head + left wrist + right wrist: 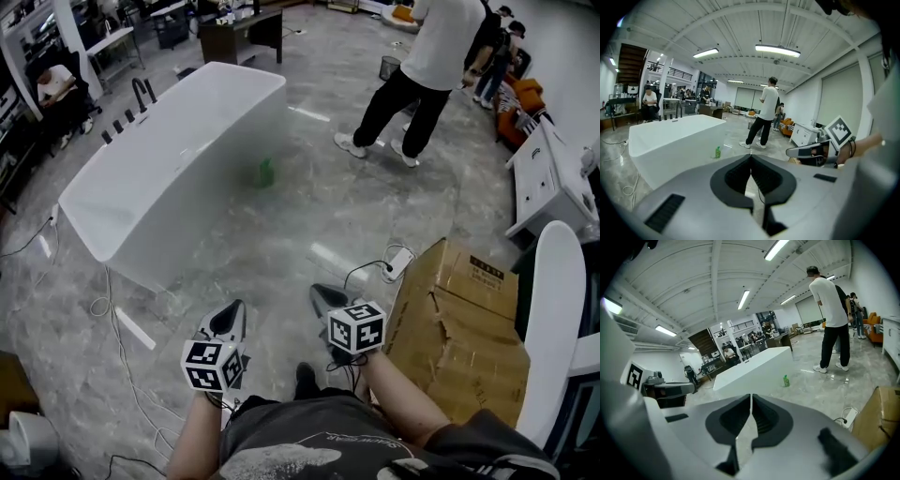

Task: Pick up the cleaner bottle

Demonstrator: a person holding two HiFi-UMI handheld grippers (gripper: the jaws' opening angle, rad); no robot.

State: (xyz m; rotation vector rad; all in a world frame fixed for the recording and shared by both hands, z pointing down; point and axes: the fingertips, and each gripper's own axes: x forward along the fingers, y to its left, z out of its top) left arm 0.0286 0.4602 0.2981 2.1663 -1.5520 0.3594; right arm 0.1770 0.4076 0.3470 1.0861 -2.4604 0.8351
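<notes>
A small green cleaner bottle [265, 172] stands upright on the marble floor beside the long side of a white bathtub [159, 159], well ahead of both grippers. It shows as a small bottle [717, 152] in the left gripper view and as a small green bottle [786, 380] in the right gripper view. My left gripper [231, 316] and right gripper [319, 296] are held side by side low in the head view, far short of the bottle. Both have their jaws closed together with nothing between them.
A crumpled cardboard box [459, 328] lies close on the right, with a power strip and cable [398, 262] beside it. A person in a white shirt [422, 70] stands beyond the bottle. White furniture [548, 178] lines the right; loose cables [122, 319] run by the tub.
</notes>
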